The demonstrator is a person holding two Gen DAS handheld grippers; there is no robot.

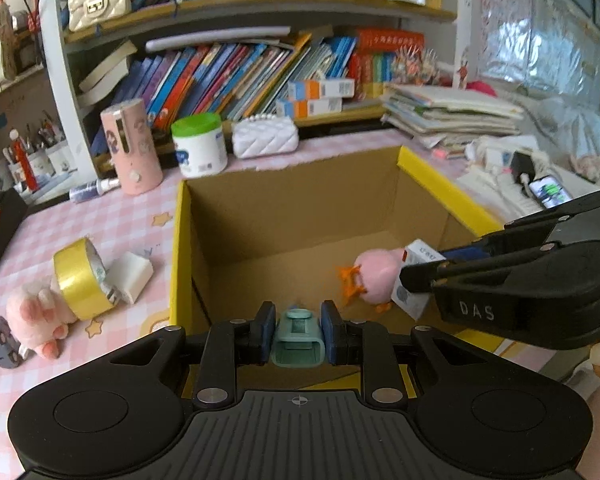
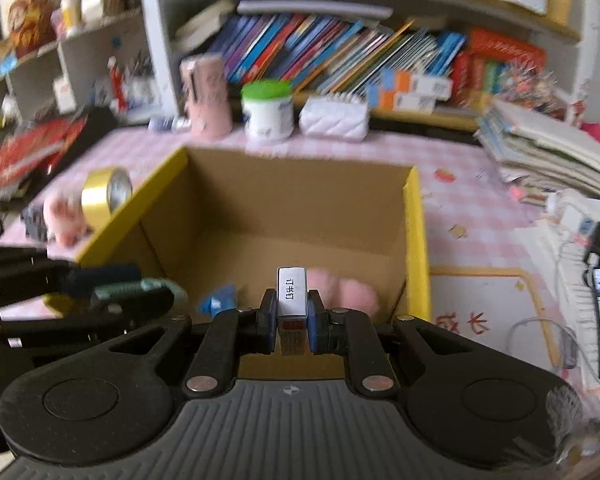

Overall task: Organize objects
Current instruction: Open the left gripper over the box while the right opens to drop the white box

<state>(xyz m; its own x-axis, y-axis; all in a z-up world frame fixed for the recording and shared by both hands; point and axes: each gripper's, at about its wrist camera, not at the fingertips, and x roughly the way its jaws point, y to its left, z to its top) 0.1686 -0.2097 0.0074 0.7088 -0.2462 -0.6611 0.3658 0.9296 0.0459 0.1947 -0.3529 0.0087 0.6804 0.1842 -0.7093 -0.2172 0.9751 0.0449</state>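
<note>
A: What does the left hand-held gripper (image 1: 297,336) have?

B: Its blue pads are clamped on a small mint-green plastic piece (image 1: 298,338) with a rectangular opening, held over the near edge of the cardboard box (image 1: 284,204) — the open one with yellow rims.

A: And the right hand-held gripper (image 2: 291,322)?

B: Closed on a small white box with printed characters (image 2: 291,291), standing upright between the pads. From the left wrist view it comes in from the right, over the box's right wall, and the white box sits just in front of a pink plush toy (image 1: 376,276) with orange feet lying on the box floor.

A: Anything else inside?

B: In the right wrist view, a small blue thing (image 2: 219,300) near the close wall; too blurred to name.

A: What remains on the counter (image 1: 112,216)?

B: Left of the box: 1 roll of gold tape (image 1: 80,280) leaning on a pink plush (image 1: 36,320), a white block (image 1: 131,276) just beside the roll, and a small grey toy car (image 1: 0,340) at the far left. Behind the box stand a pink cylinder (image 1: 131,146), a green-lidded white tub (image 1: 199,146) and a white quilted pouch (image 1: 265,137).
</note>
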